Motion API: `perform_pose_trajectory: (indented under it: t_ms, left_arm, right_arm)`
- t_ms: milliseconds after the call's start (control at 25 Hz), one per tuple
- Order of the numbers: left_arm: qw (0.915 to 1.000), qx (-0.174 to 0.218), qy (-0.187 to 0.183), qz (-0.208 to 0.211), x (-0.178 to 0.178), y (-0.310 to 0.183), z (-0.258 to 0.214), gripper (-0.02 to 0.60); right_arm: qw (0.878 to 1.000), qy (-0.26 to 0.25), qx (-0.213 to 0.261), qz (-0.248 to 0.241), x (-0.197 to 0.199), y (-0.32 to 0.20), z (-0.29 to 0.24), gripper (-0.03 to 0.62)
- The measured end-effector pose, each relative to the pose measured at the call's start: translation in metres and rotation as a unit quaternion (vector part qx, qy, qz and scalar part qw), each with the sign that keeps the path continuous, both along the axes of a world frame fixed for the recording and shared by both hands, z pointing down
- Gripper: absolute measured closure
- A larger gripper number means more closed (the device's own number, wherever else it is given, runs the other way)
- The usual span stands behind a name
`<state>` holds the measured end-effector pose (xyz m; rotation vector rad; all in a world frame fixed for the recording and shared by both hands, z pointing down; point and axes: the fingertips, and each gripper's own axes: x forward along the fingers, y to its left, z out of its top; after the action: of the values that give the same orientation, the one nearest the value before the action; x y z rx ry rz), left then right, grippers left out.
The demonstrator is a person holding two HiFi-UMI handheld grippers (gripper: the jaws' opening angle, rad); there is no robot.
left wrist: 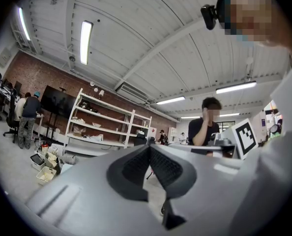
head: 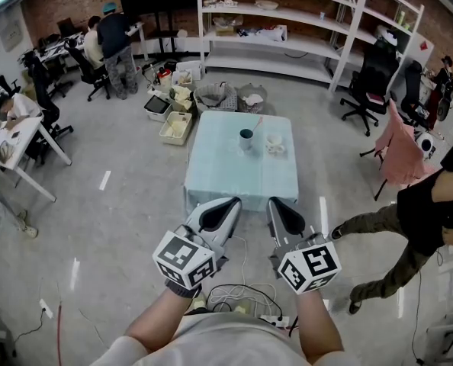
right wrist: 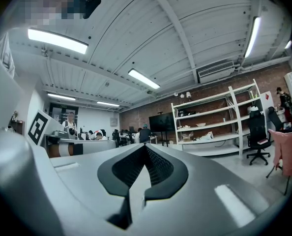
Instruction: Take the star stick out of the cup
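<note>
Seen from the head view, a dark cup stands on a table with a pale blue cloth some way ahead. A thin pinkish stick leans out of the cup to the right; its star end is too small to make out. My left gripper and right gripper are held side by side, short of the table's near edge and well away from the cup. Both are shut with nothing between the jaws. The left gripper and right gripper views point up at the ceiling and show neither cup nor table.
A white crumpled object lies right of the cup. Bins and baskets stand behind the table's far left, below white shelving. A person stands close at the right. Cables and a power strip lie at my feet.
</note>
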<state>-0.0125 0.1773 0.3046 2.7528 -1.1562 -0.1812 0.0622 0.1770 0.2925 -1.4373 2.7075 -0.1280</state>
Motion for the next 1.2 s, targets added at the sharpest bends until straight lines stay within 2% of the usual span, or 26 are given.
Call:
perform_pose_trajectory:
  t_ms: [200, 800, 1040, 1200]
  left_arm:
    - [1.0, -0.002, -0.003, -0.003, -0.001, -0.004, 0.0, 0.577]
    - [0.9996, -0.009, -0.011, -0.025, 0.027, -0.017, 0.012, 0.577]
    - [0.9994, -0.015, -0.008, -0.029, 0.018, -0.047, 0.021, 0.577]
    - [0.9997, -0.013, -0.008, -0.018, 0.004, -0.083, 0.021, 0.577]
  right_arm:
    - [1.0, 0.0, 0.002, 0.0, 0.001, -0.003, -0.004, 0.583]
    - [1.0, -0.009, -0.005, -0.017, 0.035, -0.017, 0.009, 0.583]
    - [1.0, -0.008, -0.013, -0.013, 0.031, -0.045, 0.02, 0.583]
    - [1.0, -0.006, -0.014, 0.001, 0.019, -0.077, 0.019, 0.583]
